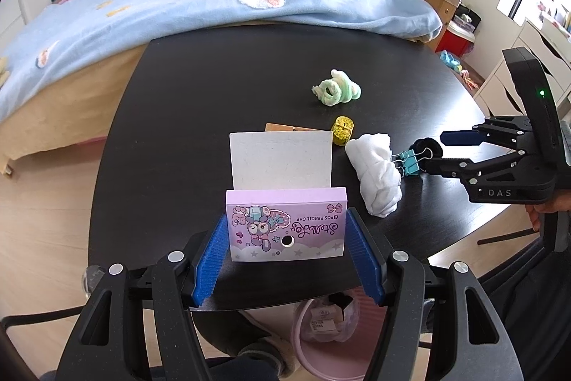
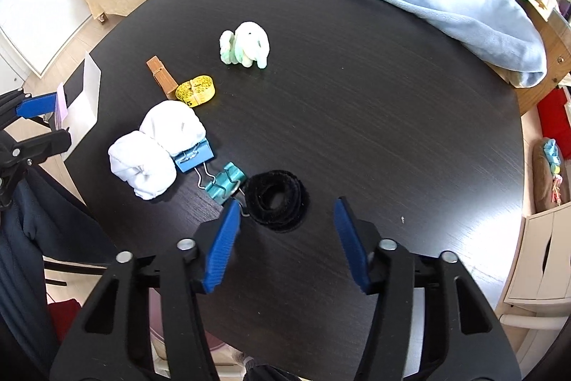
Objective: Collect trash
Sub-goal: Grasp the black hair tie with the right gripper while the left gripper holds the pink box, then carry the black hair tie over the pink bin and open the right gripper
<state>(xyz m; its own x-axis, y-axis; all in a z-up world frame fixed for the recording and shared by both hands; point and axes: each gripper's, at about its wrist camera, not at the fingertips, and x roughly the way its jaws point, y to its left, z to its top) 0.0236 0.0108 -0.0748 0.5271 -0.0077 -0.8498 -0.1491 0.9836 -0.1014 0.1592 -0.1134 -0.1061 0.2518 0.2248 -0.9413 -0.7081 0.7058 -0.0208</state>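
left gripper [image 1: 288, 250] clamps a glossy lilac cardboard box [image 1: 285, 225], flap up, at the dark woodgrain table's [image 2: 357, 116] edge. right gripper [image 2: 285, 231] gapes over a fuzzy black coil [image 2: 276, 199], pads clear.

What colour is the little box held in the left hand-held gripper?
Lilac, with a cartoon print box; clearest in the left wrist view.

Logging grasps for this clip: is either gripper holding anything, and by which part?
The left gripper holds the purple box by its two side edges. The right gripper holds nothing.
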